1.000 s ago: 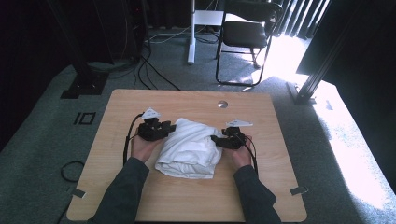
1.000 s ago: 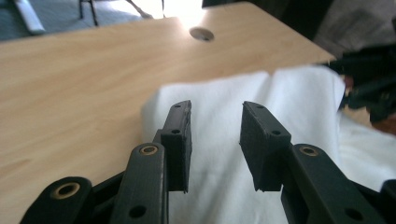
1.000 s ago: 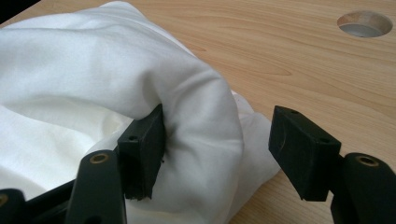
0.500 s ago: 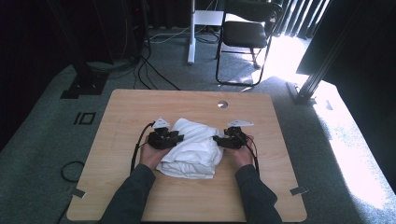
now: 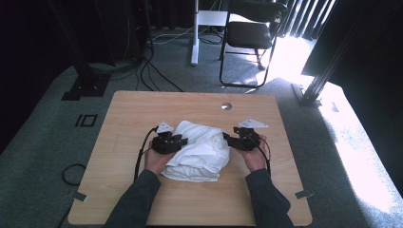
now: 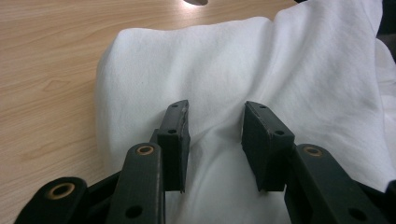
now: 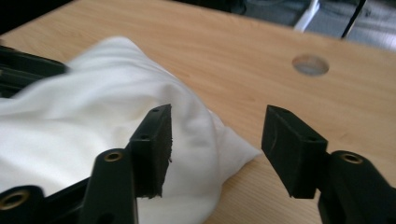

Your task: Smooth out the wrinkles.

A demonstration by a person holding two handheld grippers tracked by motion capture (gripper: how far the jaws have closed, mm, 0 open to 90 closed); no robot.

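Observation:
A crumpled white cloth (image 5: 197, 151) lies in the middle of the wooden table (image 5: 138, 111). My left gripper (image 5: 183, 141) rests on the cloth's left side. In the left gripper view its jaws (image 6: 215, 106) stand apart over the cloth (image 6: 233, 60), with a soft ridge of fabric between the pads and no visible pinch. My right gripper (image 5: 226, 138) is at the cloth's right edge, open; its jaws have just been closing. In the right gripper view (image 7: 217, 112) one jaw hangs over the cloth (image 7: 93, 107), the other over bare wood, and the cloth's corner lies below the gap.
A round cable hole (image 5: 226, 106) sits in the table behind the cloth. Beyond the table stand a black chair (image 5: 251, 34) and a white post (image 5: 194, 33), with cables (image 5: 159, 73) on the carpet. Bare wood surrounds the cloth on all sides.
My left gripper has moved right from the cloth's left edge onto the cloth and sunk a little. The right gripper has lifted slightly and its jaws have narrowed.

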